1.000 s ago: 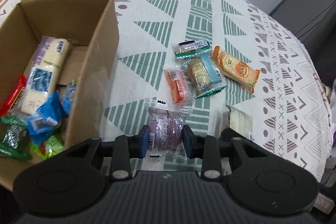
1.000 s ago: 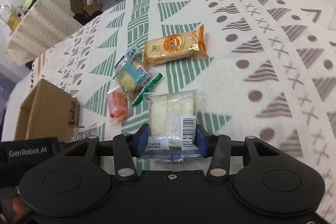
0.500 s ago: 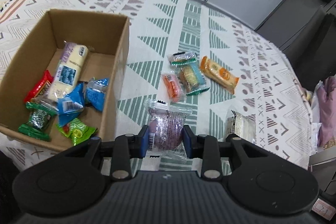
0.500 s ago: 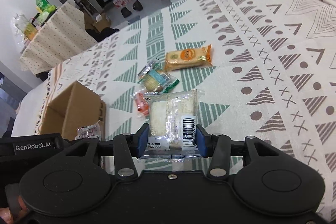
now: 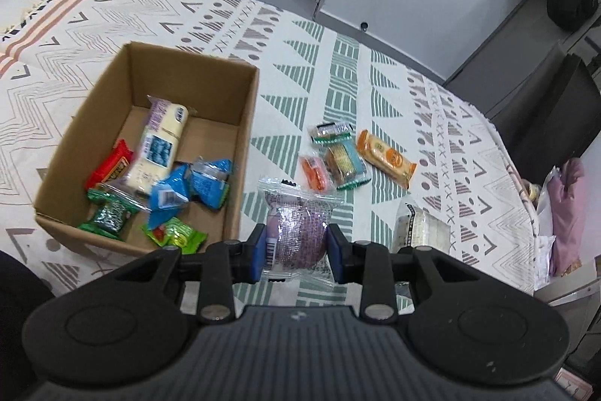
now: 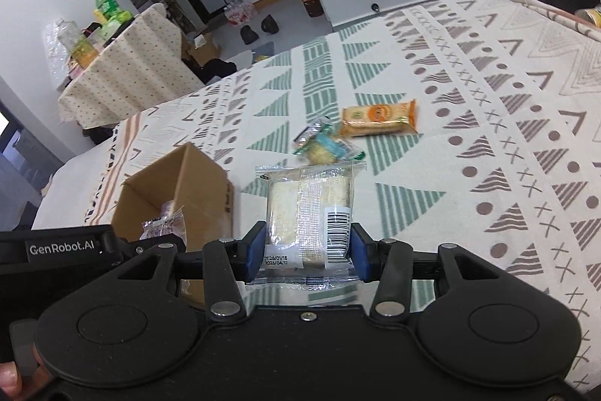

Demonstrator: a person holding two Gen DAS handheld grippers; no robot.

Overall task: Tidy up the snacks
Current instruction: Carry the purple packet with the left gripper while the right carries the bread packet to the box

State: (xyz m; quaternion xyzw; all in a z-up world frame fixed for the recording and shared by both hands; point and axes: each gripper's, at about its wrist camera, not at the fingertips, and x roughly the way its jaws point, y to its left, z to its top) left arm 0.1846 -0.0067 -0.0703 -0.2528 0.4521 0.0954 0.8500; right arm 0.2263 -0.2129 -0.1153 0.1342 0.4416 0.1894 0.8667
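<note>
My left gripper is shut on a purple wrapped snack, held above the cloth just right of the cardboard box. The box holds several snacks, among them a long cream pack and blue packets. My right gripper is shut on a clear-wrapped pale cracker pack, raised over the cloth; that pack also shows in the left wrist view. On the cloth lie an orange pack, a teal-edged cracker, a small orange snack and a green-edged packet.
The patterned cloth covers the table, whose right edge drops to the floor. A second covered table with bottles stands beyond. A pink cloth lies off the right edge. The left device body shows beside the box.
Both grippers have risen and pulled back from the cloth with their snacks held; the box and the loose snacks now look smaller and farther away.
</note>
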